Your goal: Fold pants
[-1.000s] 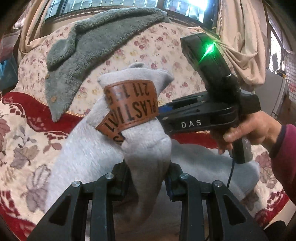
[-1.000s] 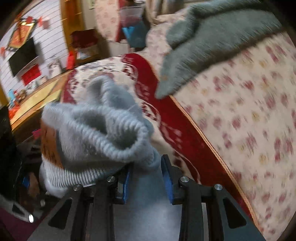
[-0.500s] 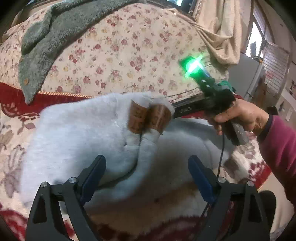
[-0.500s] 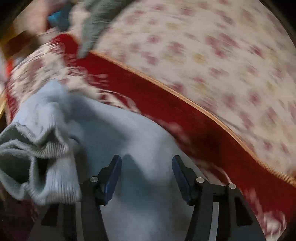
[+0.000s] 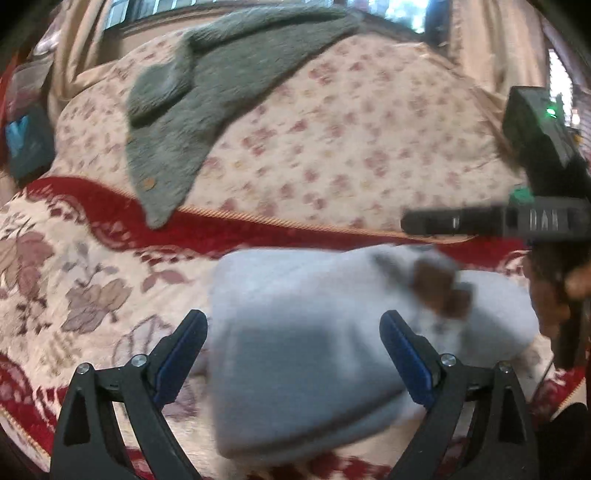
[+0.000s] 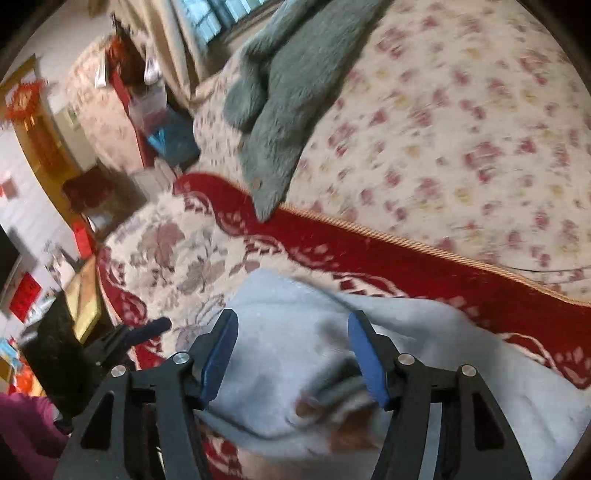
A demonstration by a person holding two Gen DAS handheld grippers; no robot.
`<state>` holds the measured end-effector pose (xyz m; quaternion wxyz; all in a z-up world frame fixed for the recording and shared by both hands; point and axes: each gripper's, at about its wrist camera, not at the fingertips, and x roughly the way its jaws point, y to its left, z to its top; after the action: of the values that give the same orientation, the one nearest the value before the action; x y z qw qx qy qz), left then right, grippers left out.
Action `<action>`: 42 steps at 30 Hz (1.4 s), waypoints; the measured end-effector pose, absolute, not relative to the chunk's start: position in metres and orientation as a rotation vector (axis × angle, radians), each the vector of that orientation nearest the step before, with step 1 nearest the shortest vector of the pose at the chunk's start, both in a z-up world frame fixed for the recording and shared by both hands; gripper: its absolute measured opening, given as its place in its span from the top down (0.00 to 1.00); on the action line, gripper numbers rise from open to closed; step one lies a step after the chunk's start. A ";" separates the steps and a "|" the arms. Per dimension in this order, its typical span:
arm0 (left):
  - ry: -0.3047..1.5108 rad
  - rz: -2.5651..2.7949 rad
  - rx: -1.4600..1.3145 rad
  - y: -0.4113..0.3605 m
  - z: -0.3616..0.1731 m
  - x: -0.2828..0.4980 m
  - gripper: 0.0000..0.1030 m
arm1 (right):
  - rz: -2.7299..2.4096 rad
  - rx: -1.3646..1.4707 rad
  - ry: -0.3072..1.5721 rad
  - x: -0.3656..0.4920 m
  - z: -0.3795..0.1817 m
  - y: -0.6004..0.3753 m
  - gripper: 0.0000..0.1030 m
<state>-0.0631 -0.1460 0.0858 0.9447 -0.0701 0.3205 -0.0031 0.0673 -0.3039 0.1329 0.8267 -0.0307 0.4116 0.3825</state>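
The pants (image 5: 306, 354), light grey and soft-looking, are seen bunched into a folded heap on the seat of the sofa (image 5: 92, 280), which is covered in a cream and red flowered throw; a brown patch (image 5: 439, 291) shows on the heap toward its right side, though it's too blurred to be read. The left gripper (image 5: 293, 354) is held low over the heap with its blue-padded fingers (image 5: 181, 350) spread wide, nothing pinched between them; the cloth is simply framed by the gap. The right gripper (image 6: 293, 354) is likewise parted over the same heap, blue pads (image 6: 365, 354) apart and nothing clamped; the folds and a bit of the brown patch (image 6: 347, 428) are seen just below it, near the pads, but whether cloth is being touched can't be told. In the left view the right gripper's black body (image 5: 532, 218) is spotted off to the right, above the pants, with a small green light (image 5: 551, 112) on top. A grey fuzzy garment (image 5: 192, 107) is draped over the sofa's flowered backrest (image 5: 369, 147), well apart from the pants; its tip hangs down onto the red border (image 6: 406, 258). A window (image 6: 214, 22) and curtain are made out behind.
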 end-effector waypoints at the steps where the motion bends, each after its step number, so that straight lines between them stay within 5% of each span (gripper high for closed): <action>1: 0.681 -0.001 -0.152 -0.142 0.079 -0.060 0.09 | 0.776 -0.108 0.899 0.067 0.121 -0.296 0.35; 6: 0.804 -0.021 -0.216 -0.128 0.035 -0.056 0.09 | 0.598 -0.243 1.007 0.048 0.058 -0.318 0.36; 9: 0.796 -0.026 -0.237 -0.127 0.032 -0.059 0.07 | 0.611 0.002 1.019 0.040 0.035 -0.361 0.36; 18: 0.695 -0.063 -0.160 -0.146 0.085 -0.050 0.07 | 0.630 0.150 0.949 0.030 0.078 -0.380 0.35; 23: 0.724 -0.074 -0.117 -0.162 0.099 -0.007 0.07 | 0.518 -0.020 0.906 0.033 0.097 -0.358 0.32; 33: 0.933 -0.089 -0.050 -0.199 0.047 0.079 0.07 | 0.536 0.030 0.986 0.015 0.043 -0.362 0.32; 42: 0.806 -0.060 -0.046 -0.197 0.063 0.056 0.07 | 0.544 0.139 0.965 0.006 0.056 -0.385 0.31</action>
<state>0.0559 -0.1968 0.0630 0.9191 -0.0226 0.3922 -0.0291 0.0059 -0.3852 0.0564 0.8482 0.0662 0.4577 0.2583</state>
